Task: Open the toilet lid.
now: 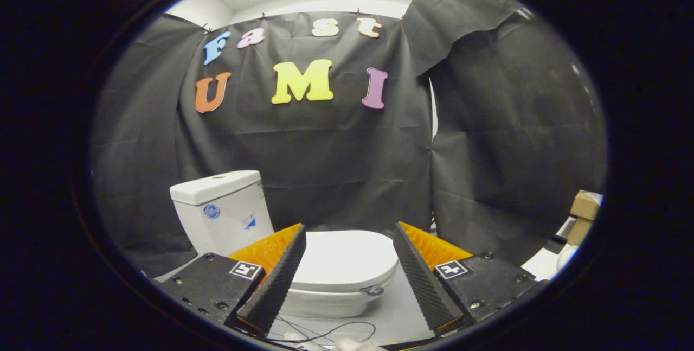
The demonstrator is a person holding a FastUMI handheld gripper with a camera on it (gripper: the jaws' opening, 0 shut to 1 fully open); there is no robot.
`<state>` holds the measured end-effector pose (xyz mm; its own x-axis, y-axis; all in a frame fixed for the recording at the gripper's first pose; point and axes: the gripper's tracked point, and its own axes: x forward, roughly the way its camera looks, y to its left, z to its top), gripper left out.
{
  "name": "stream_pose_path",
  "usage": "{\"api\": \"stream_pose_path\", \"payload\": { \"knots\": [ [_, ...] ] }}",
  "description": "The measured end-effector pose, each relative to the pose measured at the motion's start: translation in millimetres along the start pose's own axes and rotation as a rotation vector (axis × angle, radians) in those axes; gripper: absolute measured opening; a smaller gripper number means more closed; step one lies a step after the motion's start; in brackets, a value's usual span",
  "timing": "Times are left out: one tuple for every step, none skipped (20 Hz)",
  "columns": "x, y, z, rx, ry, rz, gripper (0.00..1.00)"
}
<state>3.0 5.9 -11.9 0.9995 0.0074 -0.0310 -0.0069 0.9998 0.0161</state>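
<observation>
A white toilet stands ahead of me against the black cloth wall. Its lid [344, 259] lies flat and closed over the bowl [331, 302], seen between my two fingers and a little beyond them. The white tank [222, 212] rises behind the lid, past my left finger. My gripper [349, 231] is open, fingers spread wide, with nothing between them. The fingertips hover above and short of the lid without touching it.
Cardboard boxes [583, 212] sit on the floor far off beyond my right finger. A thin black cable [331, 332] loops on the pale floor under the gripper. The black cloth wall [347, 166] closes the space right behind the toilet.
</observation>
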Motion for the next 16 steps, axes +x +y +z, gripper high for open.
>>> {"api": "stream_pose_path", "payload": {
  "knots": [
    [2, 1, 1, 0.003, -0.005, 0.0, 1.0],
    [2, 4, -1, 0.002, 0.004, 0.005, 1.0],
    [3, 6, -3, 0.001, 0.011, 0.01, 1.0],
    [6, 6, -4, 0.004, 0.013, 0.009, 1.0],
    [9, 7, 0, 0.011, 0.006, 0.011, 1.0],
    [12, 9, 2, 0.015, 0.006, 0.016, 1.0],
    [17, 12, 5, 0.02, 0.002, 0.02, 1.0],
    [24, 14, 8, 0.025, 0.004, 0.025, 1.0],
    [30, 17, 12, 0.035, 0.003, 0.034, 1.0],
    [36, 18, 16, 0.049, 0.001, 0.042, 1.0],
    [42, 18, 23, 0.066, -0.005, 0.052, 1.0],
    [49, 16, 25, 0.08, -0.008, 0.059, 1.0],
    [58, 13, 28, 0.093, -0.006, 0.063, 1.0],
    [68, 9, 28, 0.108, 0.001, 0.066, 1.0],
    [78, 3, 27, 0.126, 0.012, 0.068, 1.0],
    [87, -3, 25, 0.15, 0.02, 0.073, 1.0]
  ]
}}
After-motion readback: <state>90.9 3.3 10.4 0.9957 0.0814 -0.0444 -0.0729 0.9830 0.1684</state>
